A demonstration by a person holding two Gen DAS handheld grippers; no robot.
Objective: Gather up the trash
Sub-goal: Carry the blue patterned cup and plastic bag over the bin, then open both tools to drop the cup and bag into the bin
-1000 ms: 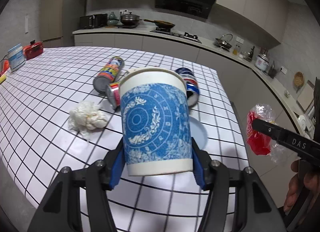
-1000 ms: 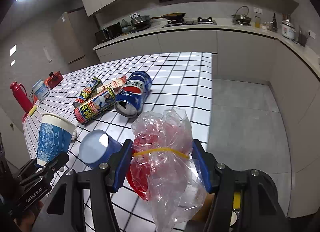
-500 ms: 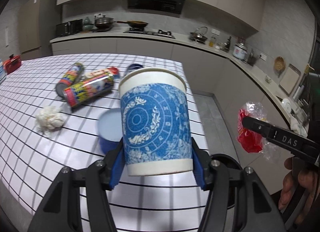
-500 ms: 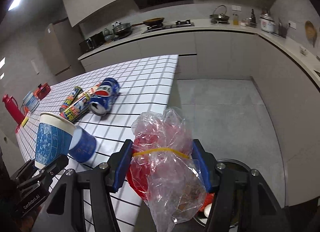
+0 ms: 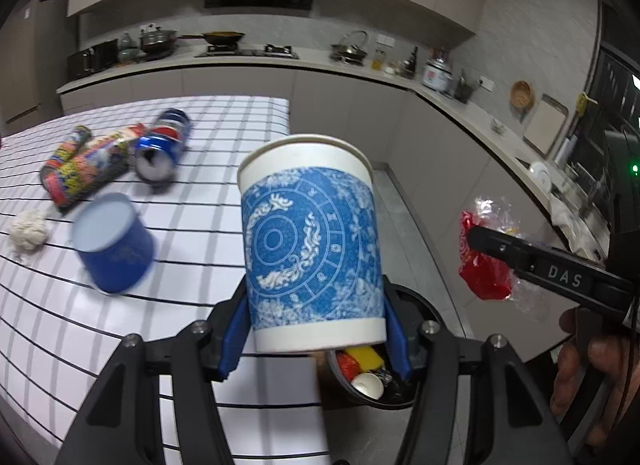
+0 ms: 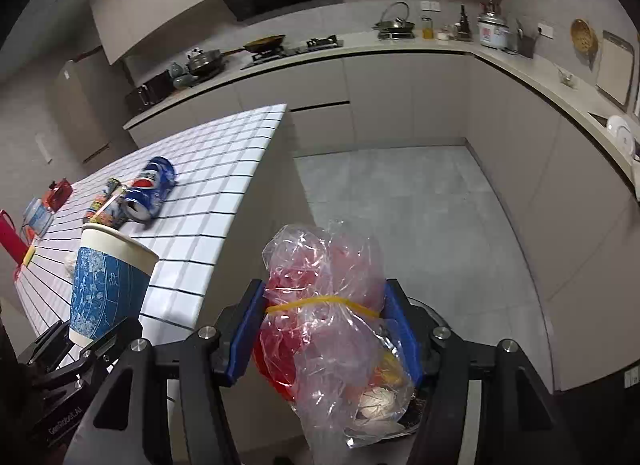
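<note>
Two blue-padded fingers of the left gripper are clamping the base of an upright blue-patterned paper cup, which is blocking most of the round bin on the floor below it; only a slice of the bin's contents is showing under the cup. The right gripper is pinching a crumpled clear plastic bag with red inside, banded with a yellow rubber band, and this bag is hiding nearly all of the bin in the right wrist view. On the tiled counter behind, a motion-blurred blue cup is lying on its side, near a Pepsi can, a colourful can with illegible print, and a wadded tissue.
</note>
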